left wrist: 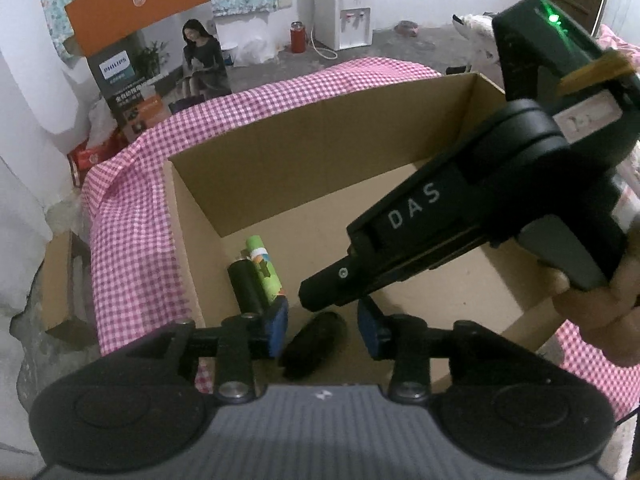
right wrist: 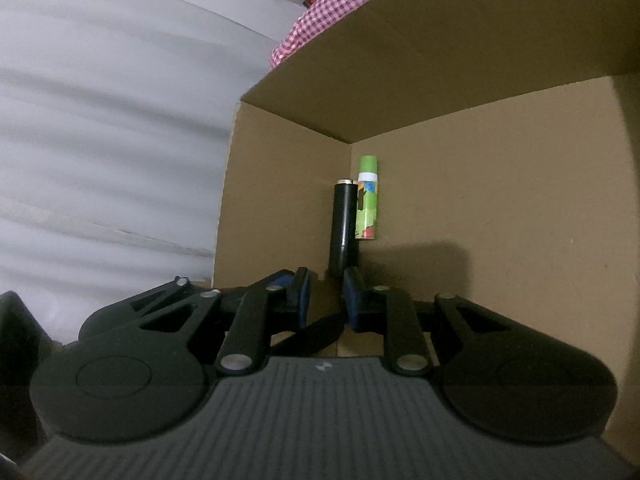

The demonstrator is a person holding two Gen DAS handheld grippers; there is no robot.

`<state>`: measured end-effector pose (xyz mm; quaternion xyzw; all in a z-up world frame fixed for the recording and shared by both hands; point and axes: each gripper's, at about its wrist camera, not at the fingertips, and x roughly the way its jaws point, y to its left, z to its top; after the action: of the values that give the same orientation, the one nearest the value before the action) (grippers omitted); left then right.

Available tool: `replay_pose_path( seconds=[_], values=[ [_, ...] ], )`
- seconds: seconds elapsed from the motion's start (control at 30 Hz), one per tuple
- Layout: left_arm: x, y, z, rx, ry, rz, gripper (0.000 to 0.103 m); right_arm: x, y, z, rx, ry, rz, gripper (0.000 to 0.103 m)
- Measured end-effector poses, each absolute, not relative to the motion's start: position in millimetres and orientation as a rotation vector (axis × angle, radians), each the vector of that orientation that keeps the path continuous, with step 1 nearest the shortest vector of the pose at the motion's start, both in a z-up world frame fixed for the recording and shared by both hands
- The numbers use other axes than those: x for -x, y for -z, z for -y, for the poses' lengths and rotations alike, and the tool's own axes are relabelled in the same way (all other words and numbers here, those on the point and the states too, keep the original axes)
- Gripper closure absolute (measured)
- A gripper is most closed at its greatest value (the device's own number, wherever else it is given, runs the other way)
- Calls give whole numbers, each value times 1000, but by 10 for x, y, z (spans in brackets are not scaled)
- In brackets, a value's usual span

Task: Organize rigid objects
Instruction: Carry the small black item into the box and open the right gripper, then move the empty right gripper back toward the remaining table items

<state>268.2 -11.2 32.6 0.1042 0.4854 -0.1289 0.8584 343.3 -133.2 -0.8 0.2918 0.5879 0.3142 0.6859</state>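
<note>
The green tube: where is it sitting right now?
The green tube lies on the floor of the cardboard box, by its left wall near the far-left corner in the left wrist view, right beside the black cylinder.

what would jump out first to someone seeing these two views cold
The open cardboard box on the pink checked cloth fills both views. In its corner lie a black tube and a green tube, side by side. The right gripper cuts in from the right, above a dark cylinder between the left gripper's open jaws.
</note>
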Motion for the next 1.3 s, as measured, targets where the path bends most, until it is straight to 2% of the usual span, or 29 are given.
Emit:
replay_pose_path(
  seconds=[0.33,0.57,0.77,0.97,1.3],
  values=[
    [-2306,-671,53,-164,291,-909,48,-3204,-311,1669,-675,-698,-1183,78],
    [-1798,-1019,-12,-121,290,-791,39,-2599,-838,2113,-676,-722,-980,69],
    [-1280,-1127,49,-96,301,-732,35,-1846,-1002,2445,-659,-722,-805,62],
    [-862,-838,265,-75,372,-741,29,-1127,-866,2681,-597,-651,-711,61],
    [-590,-46,749,-175,438,-823,28,-769,-138,2410,-481,-535,-803,61]
  ],
)
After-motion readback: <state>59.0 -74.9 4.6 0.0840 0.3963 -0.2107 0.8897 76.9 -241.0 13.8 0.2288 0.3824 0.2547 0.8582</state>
